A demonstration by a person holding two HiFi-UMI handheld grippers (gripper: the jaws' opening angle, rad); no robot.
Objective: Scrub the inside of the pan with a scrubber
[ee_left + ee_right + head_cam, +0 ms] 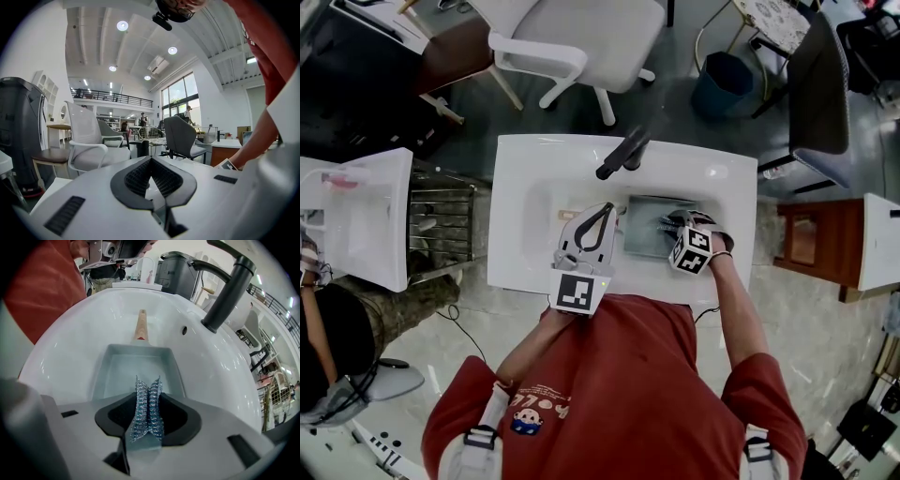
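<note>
Pan (136,369): sits flat in sink (525,169), wooden handle (140,326) toward left gripper (151,161), whose jaws rest together, empty. Probably rigid, wet-slick; steady by handle. Scrubber (147,408), springy metal mesh, pinched in right gripper (673,225) jaws just above.

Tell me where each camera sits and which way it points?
Head view: on the person's head, looking steeply down at the sink; red shirt, left tongs and right tongs show.
Left gripper view: rides the left tongs, shut and empty, facing across the room at chairs; shirt and an arm show.
Right gripper view: rides the right tongs, shut on the scrubber, facing down into the pan; shirt shows.
Shared: head and right gripper views both show pan, sink and faucet.
</note>
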